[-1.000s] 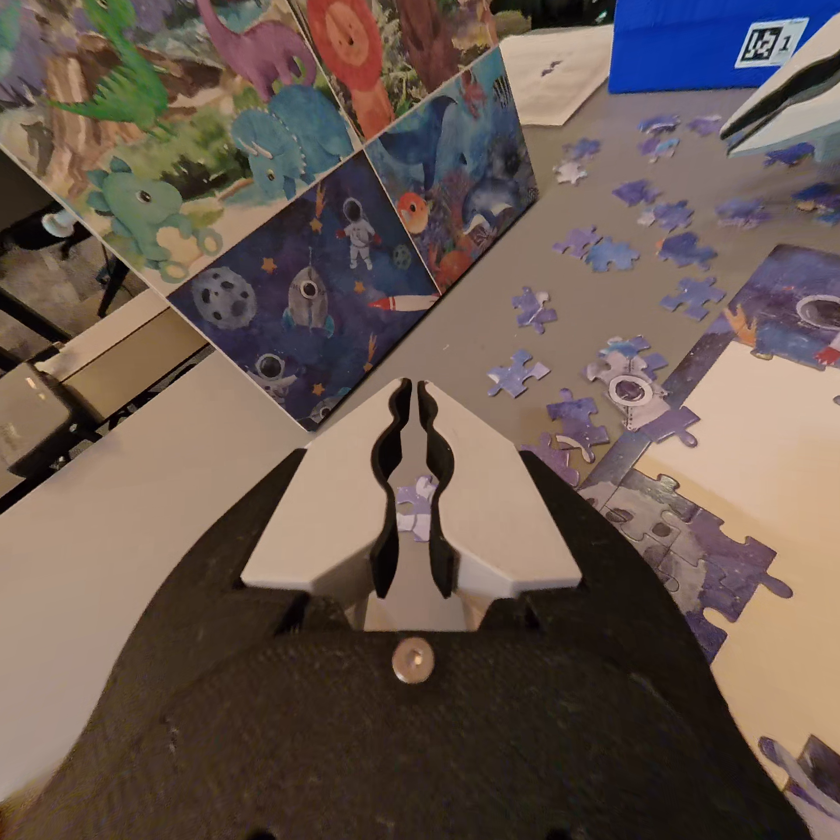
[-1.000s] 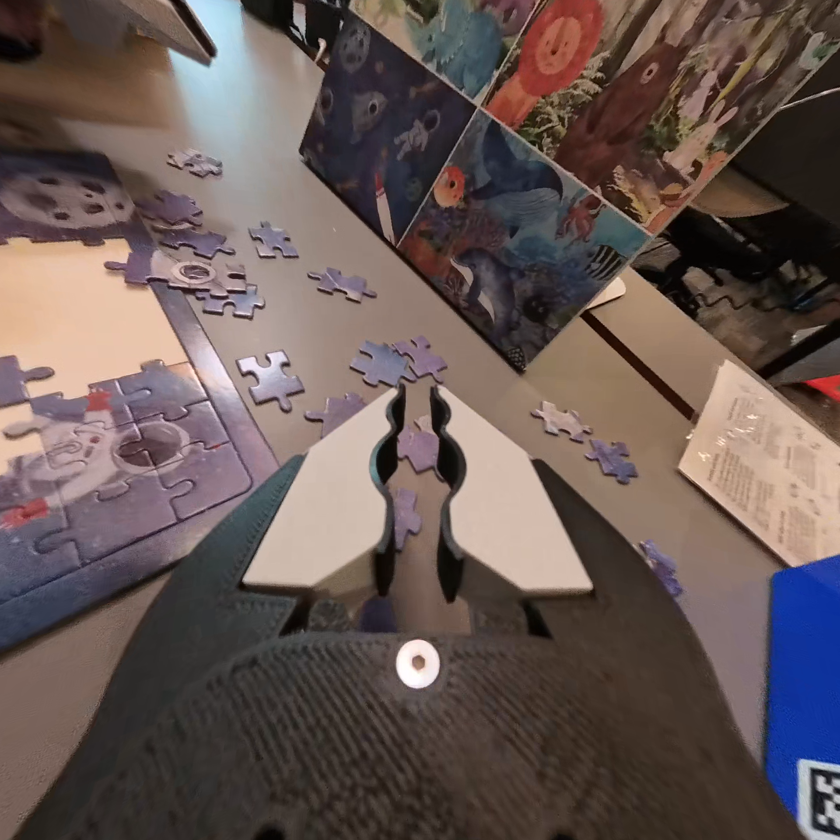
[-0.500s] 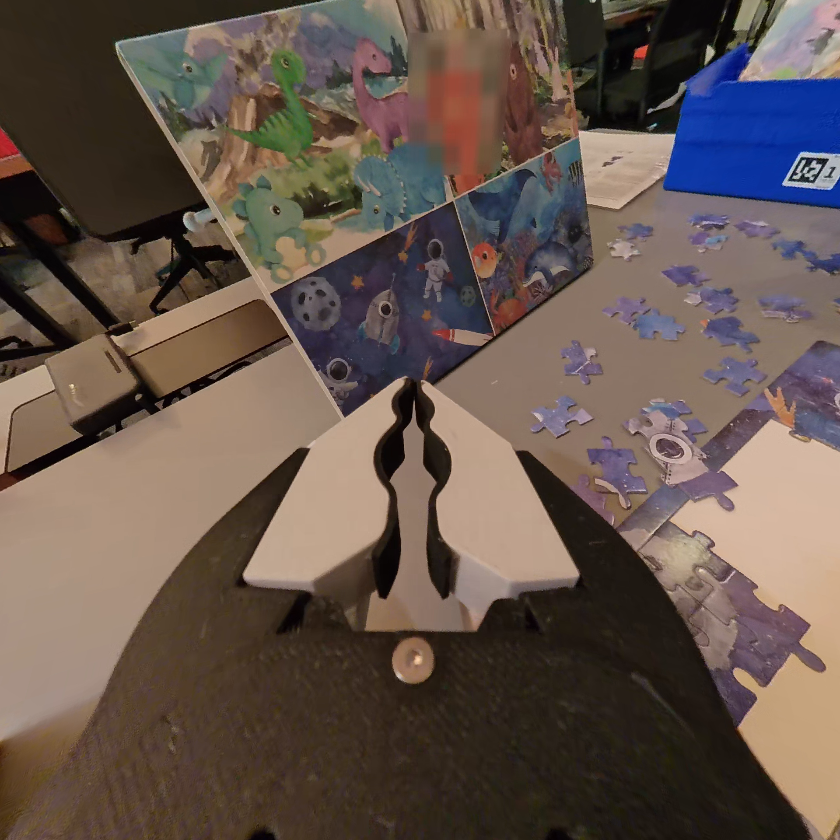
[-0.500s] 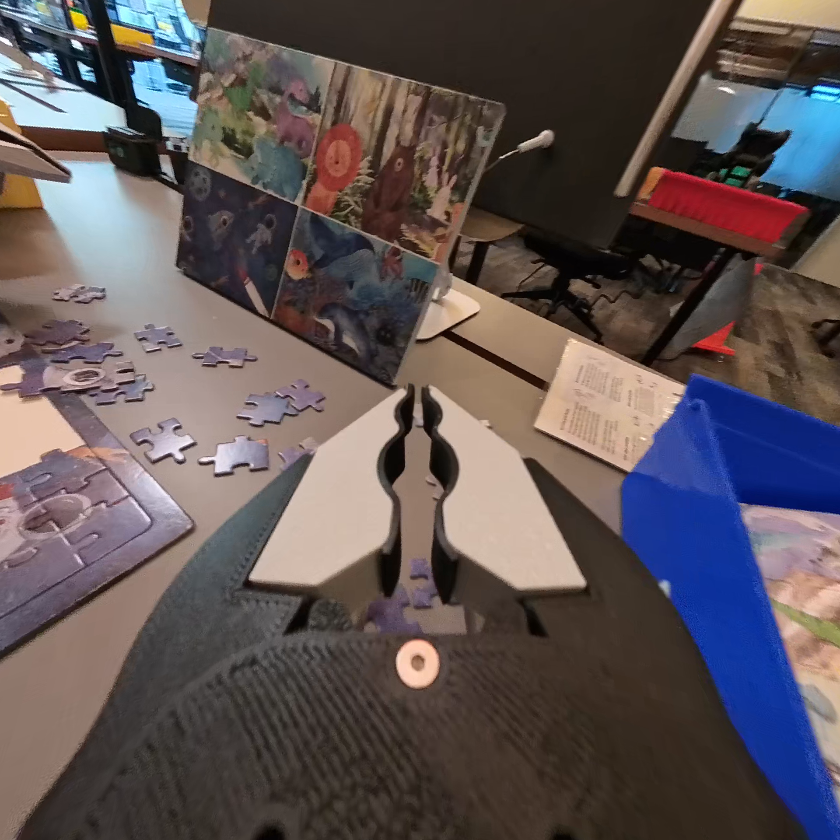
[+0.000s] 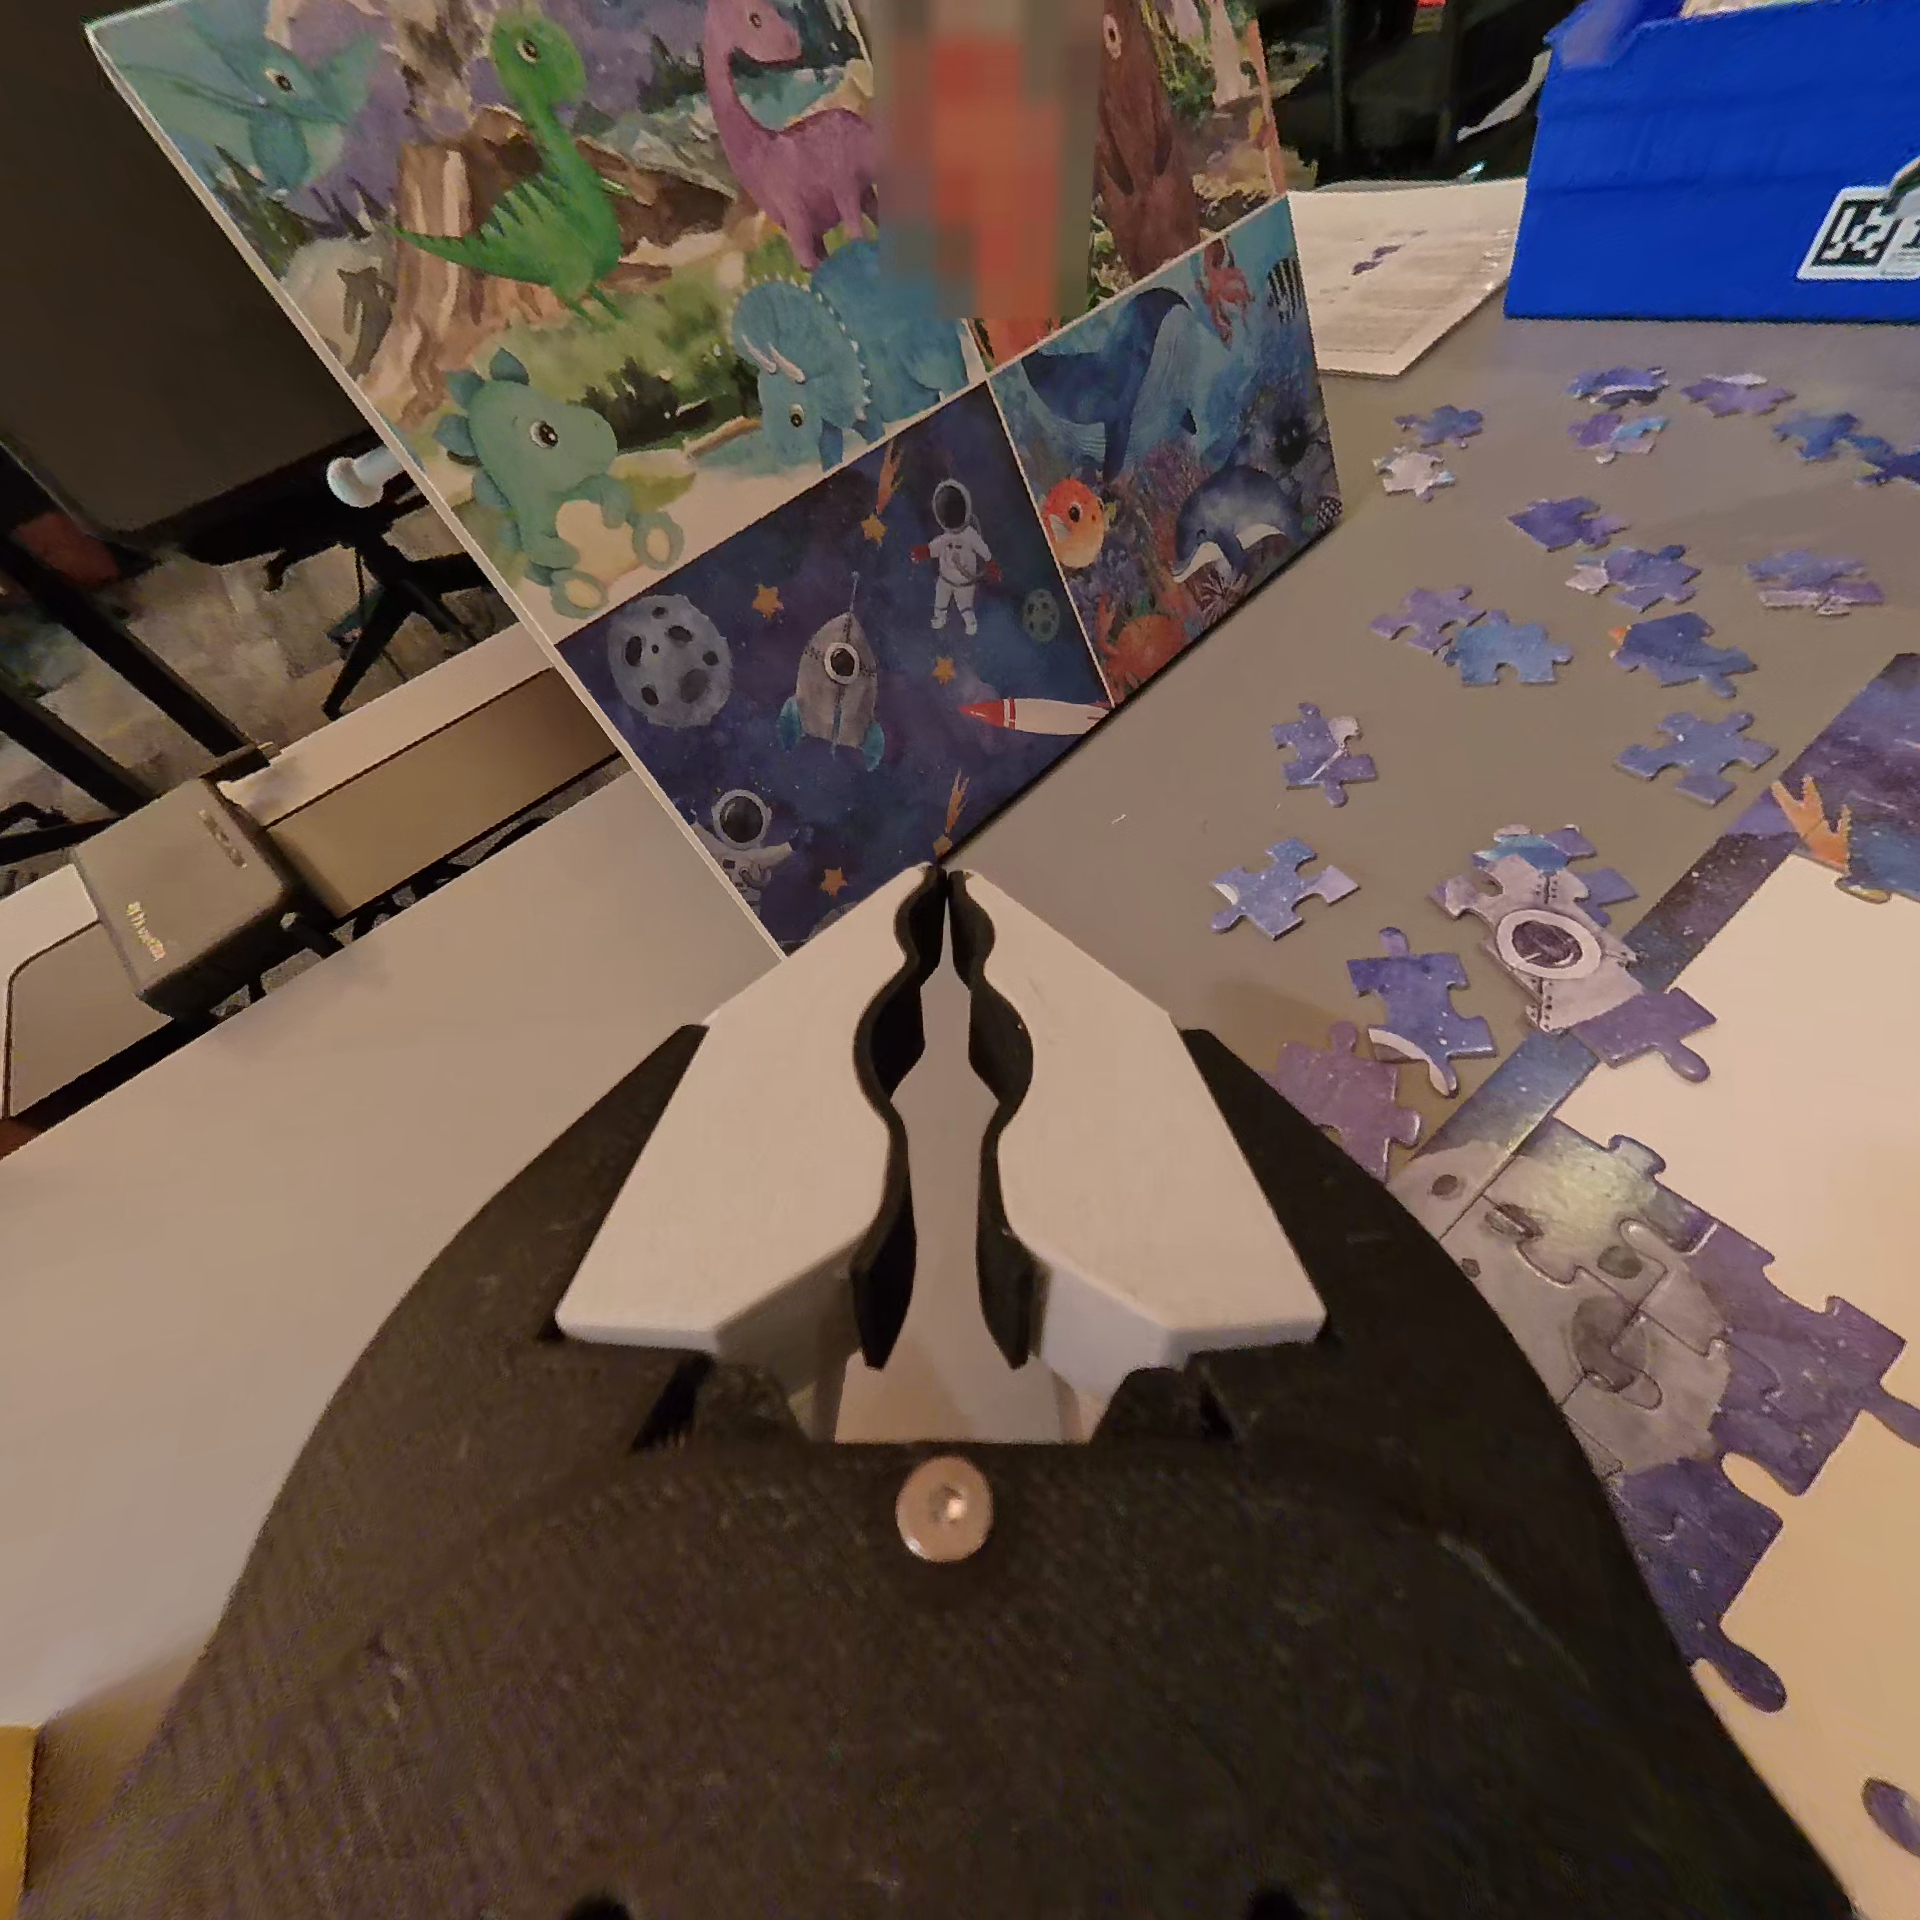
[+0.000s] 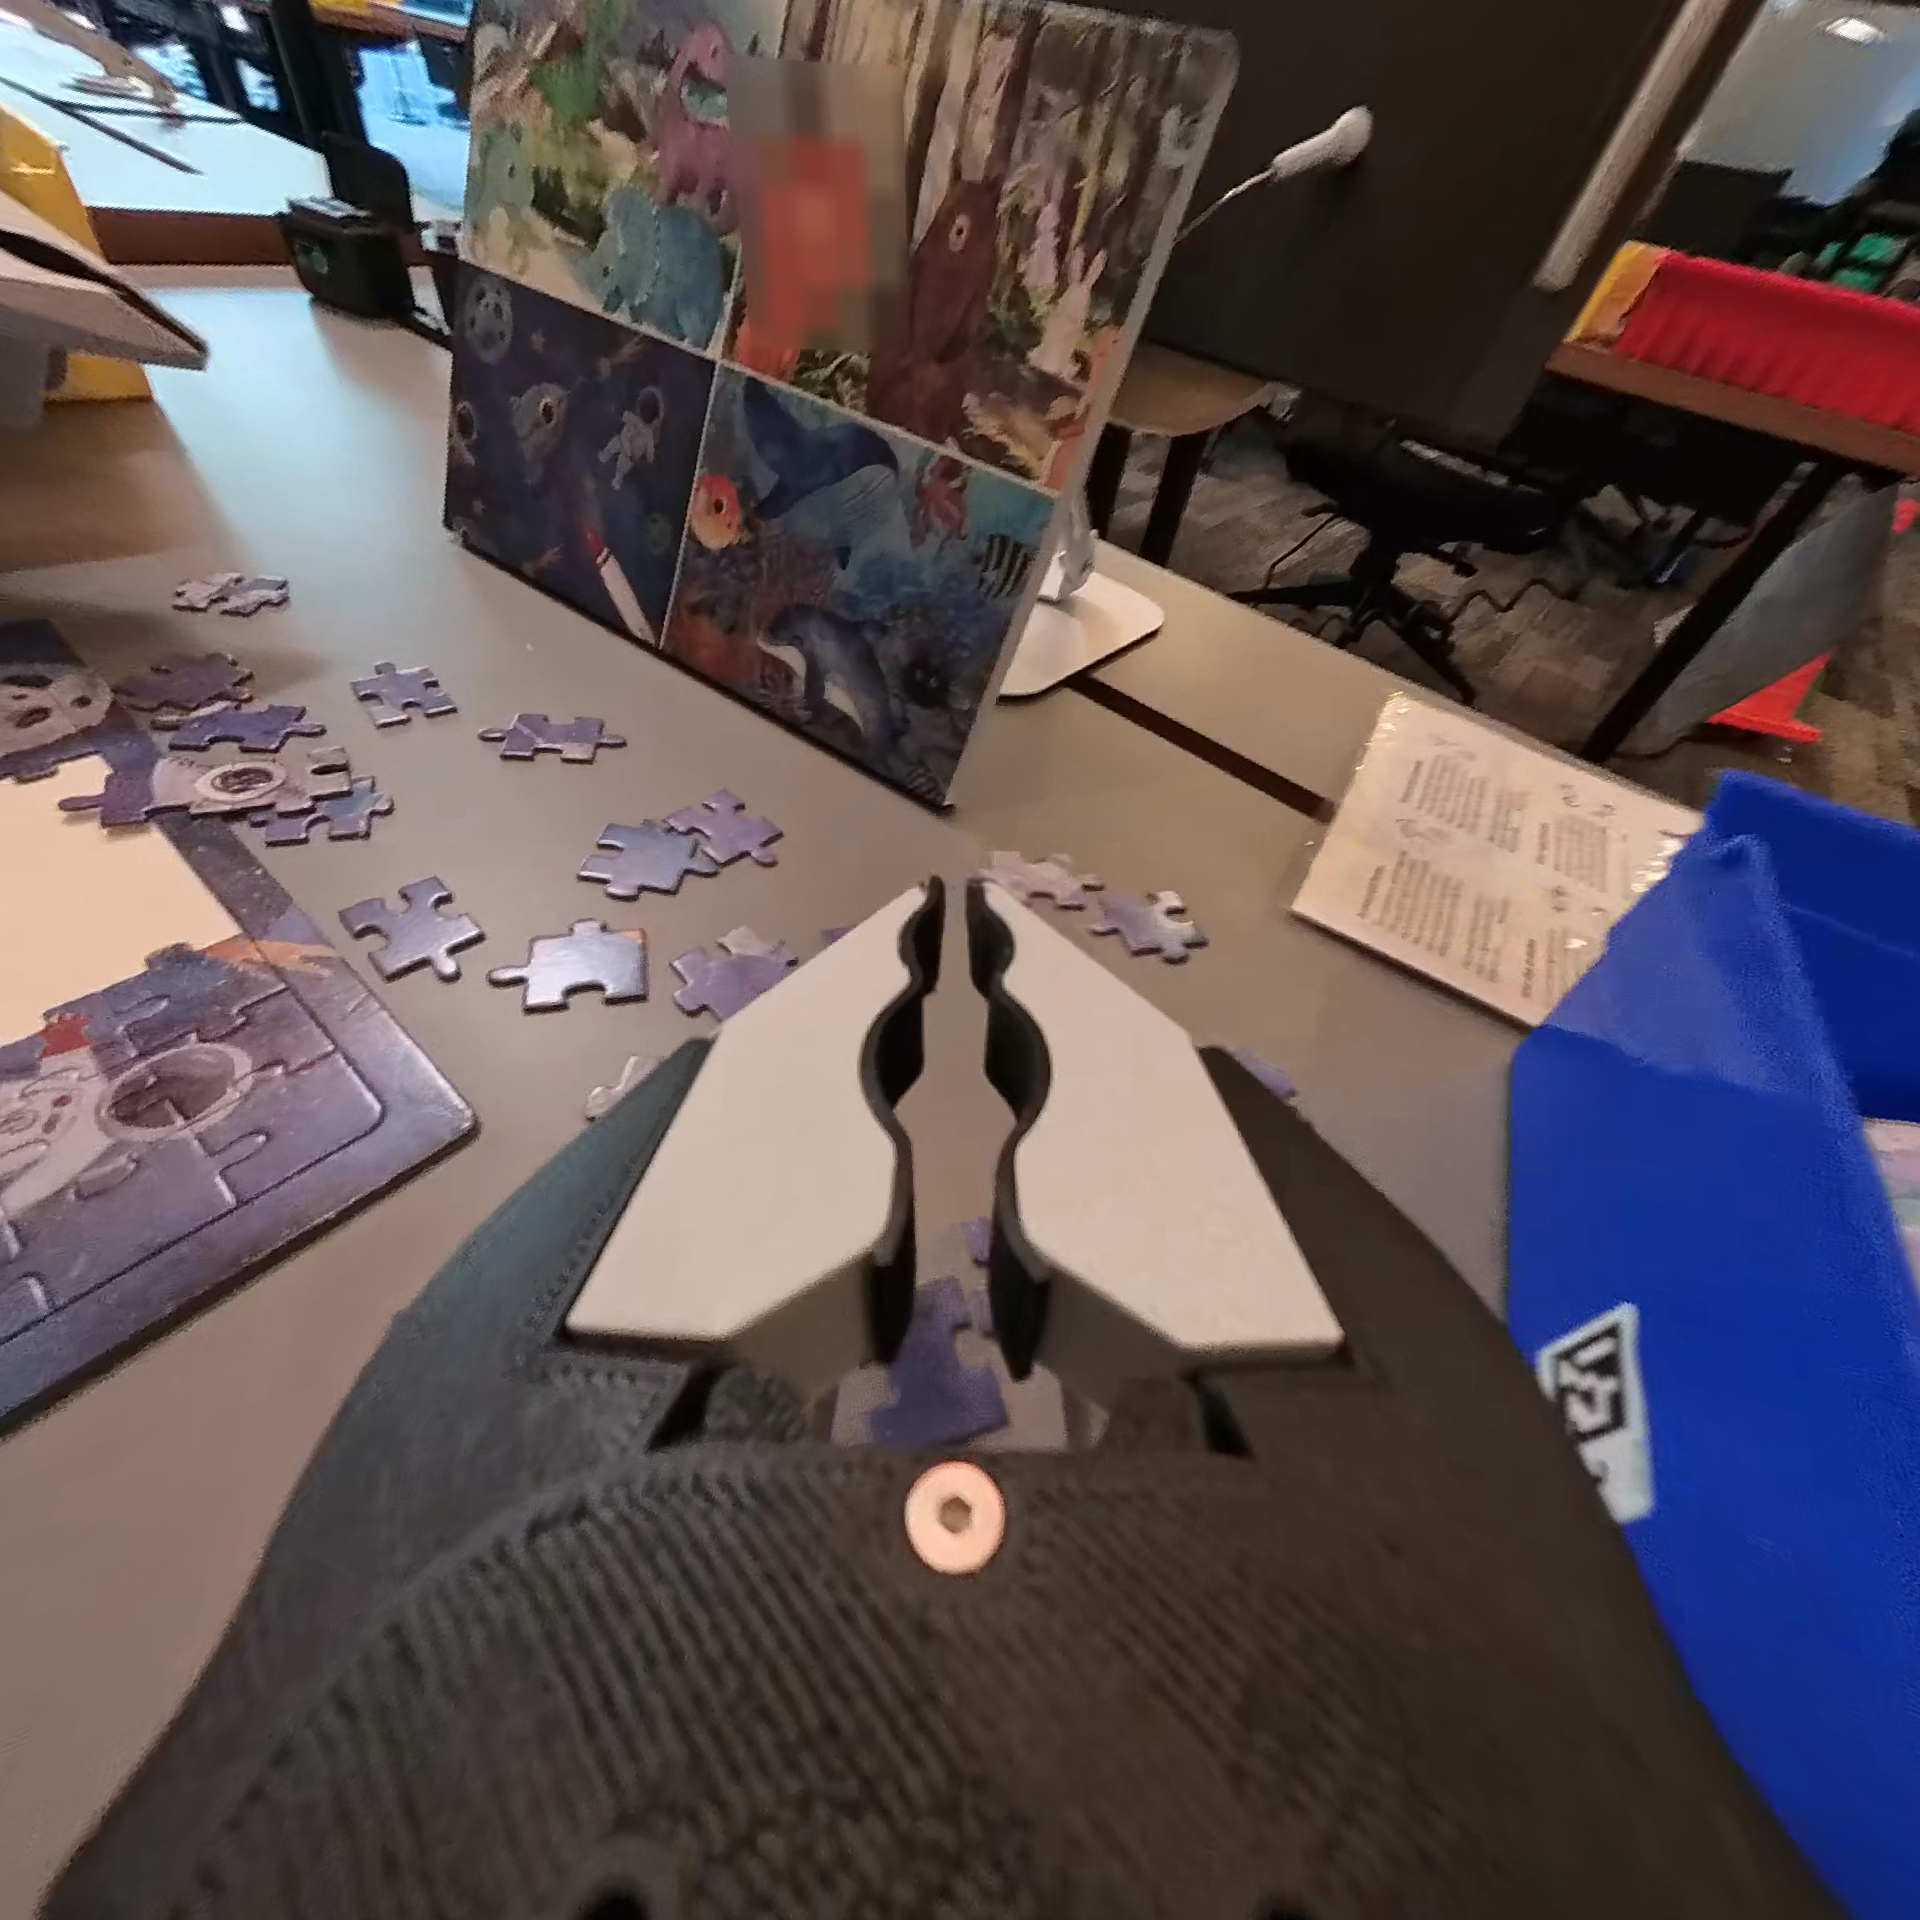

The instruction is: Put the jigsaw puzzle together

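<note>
My left gripper (image 5: 940, 883) is shut, its tips meeting with nothing between them, above the grey table (image 5: 1143, 831) just in front of an upright picture board (image 5: 831, 468). My right gripper (image 6: 954, 891) is shut to a thin slit with nothing seen between the tips. It hovers over loose blue-purple puzzle pieces (image 6: 571, 966); one piece (image 6: 940, 1361) lies on the table below its fingers. A partly filled space puzzle in its frame (image 5: 1766, 1039) lies right of the left gripper and shows in the right wrist view (image 6: 94, 883) at the left. Loose pieces (image 5: 1283, 888) lie between board and frame.
A blue bin (image 6: 1714, 1195) stands close on the right of the right gripper and shows far right in the left wrist view (image 5: 1704, 156). A printed sheet (image 6: 1486, 873) lies beyond it. The picture board (image 6: 748, 416) stands mid-table. The table edge, chairs and floor lie behind. Left tips to right tips: about 35 cm.
Both grippers have lifted and tilted up away from the table. The right jaws narrowed from a small gap; the left stayed shut. The piece seen under the left fingers earlier is out of view.
</note>
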The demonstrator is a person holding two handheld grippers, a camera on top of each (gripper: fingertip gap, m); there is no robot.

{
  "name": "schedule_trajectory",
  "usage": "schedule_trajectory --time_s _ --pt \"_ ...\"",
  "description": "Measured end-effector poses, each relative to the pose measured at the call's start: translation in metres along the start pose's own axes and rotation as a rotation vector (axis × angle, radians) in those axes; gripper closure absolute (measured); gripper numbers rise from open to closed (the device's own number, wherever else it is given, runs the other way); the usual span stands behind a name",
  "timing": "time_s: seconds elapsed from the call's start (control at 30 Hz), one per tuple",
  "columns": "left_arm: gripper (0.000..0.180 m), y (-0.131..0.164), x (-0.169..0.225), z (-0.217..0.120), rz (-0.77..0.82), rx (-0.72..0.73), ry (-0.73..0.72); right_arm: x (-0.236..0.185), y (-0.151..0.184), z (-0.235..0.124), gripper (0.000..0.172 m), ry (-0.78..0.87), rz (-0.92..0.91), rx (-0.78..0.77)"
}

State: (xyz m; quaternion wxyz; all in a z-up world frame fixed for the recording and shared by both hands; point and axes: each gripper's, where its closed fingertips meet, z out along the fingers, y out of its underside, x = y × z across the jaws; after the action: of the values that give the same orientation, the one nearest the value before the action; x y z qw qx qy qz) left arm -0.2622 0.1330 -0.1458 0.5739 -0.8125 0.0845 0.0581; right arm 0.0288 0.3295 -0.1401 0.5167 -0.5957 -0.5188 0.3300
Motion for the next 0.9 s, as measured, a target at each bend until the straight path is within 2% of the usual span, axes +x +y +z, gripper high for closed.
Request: schedule_trajectory --time_s 0.17,0.4,0.77,0.9 --pt "0.18 0.001 -0.001 -0.001 -0.005 0.008 0.01 -0.005 0.01 0.003 0.169 -0.075 0.092 -0.003" --pt "0.18 0.006 -0.004 0.001 -0.048 0.015 0.027 -0.002 0.003 -0.003 0.163 -0.13 0.178 0.057" --pt "0.18 0.012 -0.004 0.004 -0.048 0.0 0.029 -0.025 0.019 0.012 0.154 -0.156 0.035 -0.084" --pt "0.18 0.014 -0.003 0.006 -0.047 -0.004 0.03 -0.067 0.021 0.029 0.142 -0.263 0.014 -0.162"
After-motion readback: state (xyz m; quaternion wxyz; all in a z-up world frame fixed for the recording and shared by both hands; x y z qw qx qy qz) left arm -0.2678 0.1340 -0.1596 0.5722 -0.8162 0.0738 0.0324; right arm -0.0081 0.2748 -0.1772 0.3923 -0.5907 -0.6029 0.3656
